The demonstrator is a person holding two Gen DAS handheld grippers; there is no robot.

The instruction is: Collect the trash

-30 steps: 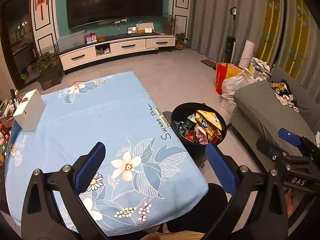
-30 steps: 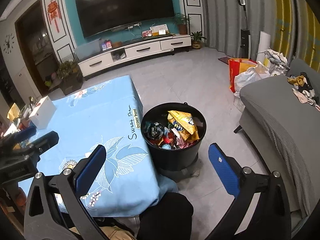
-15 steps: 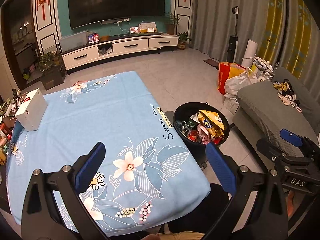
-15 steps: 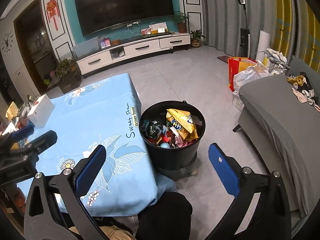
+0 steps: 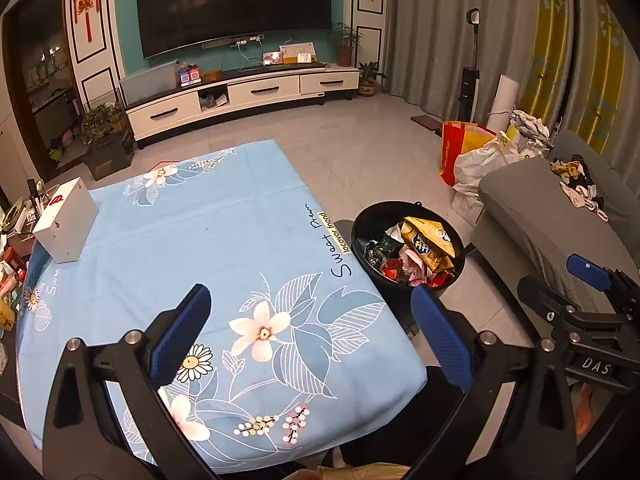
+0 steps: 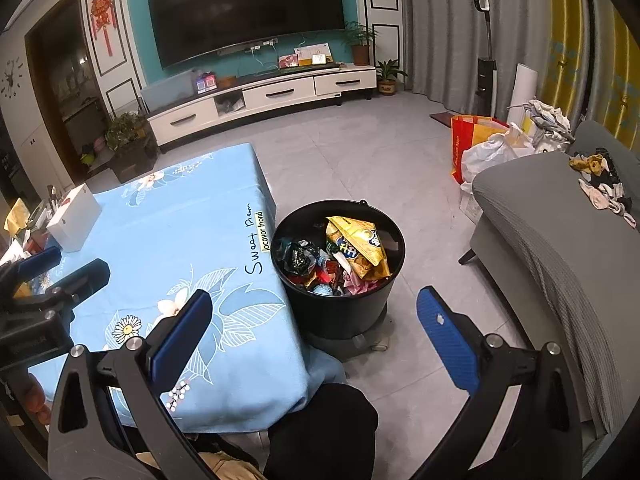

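Floral blue tablecloth [image 5: 208, 240], full black bin [image 6: 340, 304] beside it, both hand-held grippers [image 5: 308, 332] [image 6: 316, 324] agape, empty.

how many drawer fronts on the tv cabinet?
3 on the TV cabinet: left, middle, right. An open cubby sits between the left and middle ones.

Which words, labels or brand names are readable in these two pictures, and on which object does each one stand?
"Sweet Dream", handwriting-style print on the blue floral tablecloth.
"locovor fnond", as best it reads, on the yellow label beside that print.
"DAS" on the right gripper body, seen from the left wrist camera.
Yellow snack bag in the black trash bucket: logo too blurred.
White box: red mark, unreadable.
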